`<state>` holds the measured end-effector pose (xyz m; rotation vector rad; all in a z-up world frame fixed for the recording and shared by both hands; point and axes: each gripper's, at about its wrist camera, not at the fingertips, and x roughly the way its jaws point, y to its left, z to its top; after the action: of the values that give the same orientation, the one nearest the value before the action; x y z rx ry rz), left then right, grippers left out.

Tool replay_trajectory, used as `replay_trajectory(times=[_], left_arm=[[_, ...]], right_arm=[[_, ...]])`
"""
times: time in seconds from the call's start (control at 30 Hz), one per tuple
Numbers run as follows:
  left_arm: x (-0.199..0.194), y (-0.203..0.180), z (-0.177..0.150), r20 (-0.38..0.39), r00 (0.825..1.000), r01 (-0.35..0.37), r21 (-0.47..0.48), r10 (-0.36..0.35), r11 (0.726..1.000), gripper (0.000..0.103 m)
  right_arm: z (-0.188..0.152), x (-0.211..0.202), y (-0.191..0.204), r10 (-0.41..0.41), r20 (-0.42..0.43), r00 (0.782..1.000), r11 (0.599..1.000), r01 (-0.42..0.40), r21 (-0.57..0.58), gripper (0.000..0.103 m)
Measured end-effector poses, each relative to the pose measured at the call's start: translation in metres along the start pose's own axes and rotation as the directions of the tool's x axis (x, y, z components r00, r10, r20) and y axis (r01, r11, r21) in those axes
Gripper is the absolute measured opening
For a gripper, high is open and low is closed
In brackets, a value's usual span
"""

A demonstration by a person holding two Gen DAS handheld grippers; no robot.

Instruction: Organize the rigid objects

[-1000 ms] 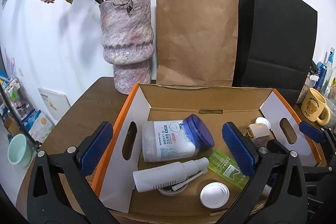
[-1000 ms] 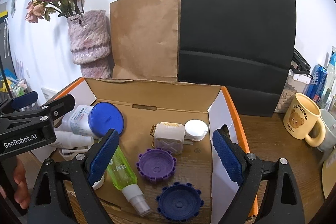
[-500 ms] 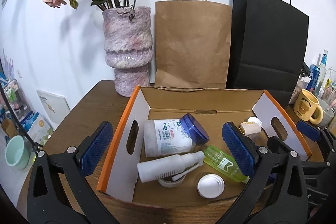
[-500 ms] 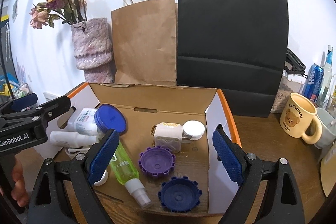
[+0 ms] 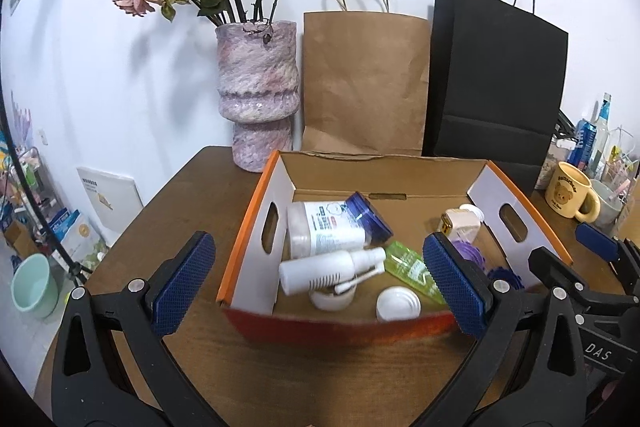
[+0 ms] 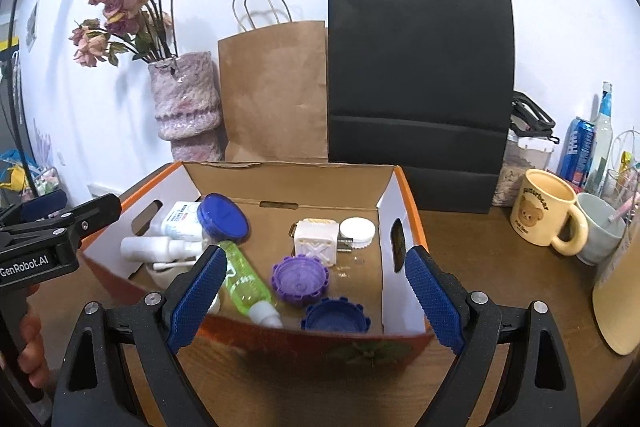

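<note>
An open orange-edged cardboard box (image 5: 248, 235) (image 6: 408, 195) sits on the wooden table. It holds a white jar with a blue lid (image 5: 332, 223) (image 6: 222, 217), a white spray bottle (image 5: 328, 267) (image 6: 156, 247), a green bottle (image 5: 412, 267) (image 6: 244, 279), a white lid (image 5: 398, 303), a white cube plug (image 6: 316, 239), a white round cap (image 6: 357, 231), a purple lid (image 6: 300, 277) and a dark blue lid (image 6: 336, 315). My left gripper (image 5: 320, 287) and right gripper (image 6: 312, 295) are both open and empty, in front of the box's near wall.
Behind the box stand a purple vase with dried roses (image 5: 258, 95) (image 6: 186, 107), a brown paper bag (image 5: 364, 83) (image 6: 276, 91) and a black paper bag (image 5: 496, 87) (image 6: 420, 79). A yellow bear mug (image 5: 574, 191) (image 6: 544, 211), a grey cup (image 6: 600, 227) and bottles stand at the right.
Both grippers have pulled back from the box and risen; the box looks smaller and its near wall now shows. Both stayed open and empty.
</note>
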<state>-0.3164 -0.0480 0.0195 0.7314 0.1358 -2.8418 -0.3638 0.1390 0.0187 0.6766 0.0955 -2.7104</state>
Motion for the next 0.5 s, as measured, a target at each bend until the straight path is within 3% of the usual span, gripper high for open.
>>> replay_trajectory(times=[0.2, 0.23, 0.27, 0.3, 0.33, 0.43, 0.47, 0.5], left_arm=[[-0.025, 0.003, -0.011, 0.009, 1.0, 0.009, 0.001, -0.009, 1.0, 0.103], [-0.03, 0.003, -0.012, 0.013, 1.0, 0.008, 0.003, -0.008, 1.0, 0.103], [-0.036, 0.003, -0.014, 0.018, 1.0, 0.009, 0.005, -0.009, 1.0, 0.103], [-0.042, 0.003, -0.016, 0.022, 1.0, 0.009, 0.008, -0.009, 1.0, 0.103], [-0.046, 0.003, -0.017, 0.025, 1.0, 0.008, 0.01, -0.008, 1.0, 0.103], [-0.065, 0.003, -0.022, 0.036, 0.999, 0.015, 0.016, -0.016, 1.0, 0.103], [-0.07, 0.003, -0.023, 0.039, 0.999, 0.016, 0.018, -0.017, 1.0, 0.103], [-0.078, 0.003, -0.025, 0.044, 0.999, 0.014, 0.018, -0.014, 1.0, 0.103]], right_arm=[[-0.01, -0.032, 0.008, -0.003, 0.013, 1.0, 1.0, 0.003, -0.014, 0.094], [-0.012, -0.038, 0.009, -0.006, 0.018, 1.0, 1.0, 0.007, -0.016, 0.088], [-0.013, -0.044, 0.011, -0.004, 0.022, 1.0, 1.0, 0.005, -0.021, 0.052], [-0.015, -0.05, 0.012, -0.004, 0.017, 1.0, 1.0, 0.004, -0.024, 0.027], [-0.017, -0.055, 0.014, -0.003, 0.016, 1.0, 1.0, 0.003, -0.027, 0.009], [-0.023, -0.073, 0.019, 0.0, 0.042, 0.999, 0.999, 0.001, -0.039, 0.01], [-0.024, -0.078, 0.02, 0.02, 0.036, 0.999, 0.999, -0.018, -0.039, 0.021], [-0.025, -0.082, 0.021, 0.024, 0.02, 1.0, 0.999, -0.024, -0.035, 0.037]])
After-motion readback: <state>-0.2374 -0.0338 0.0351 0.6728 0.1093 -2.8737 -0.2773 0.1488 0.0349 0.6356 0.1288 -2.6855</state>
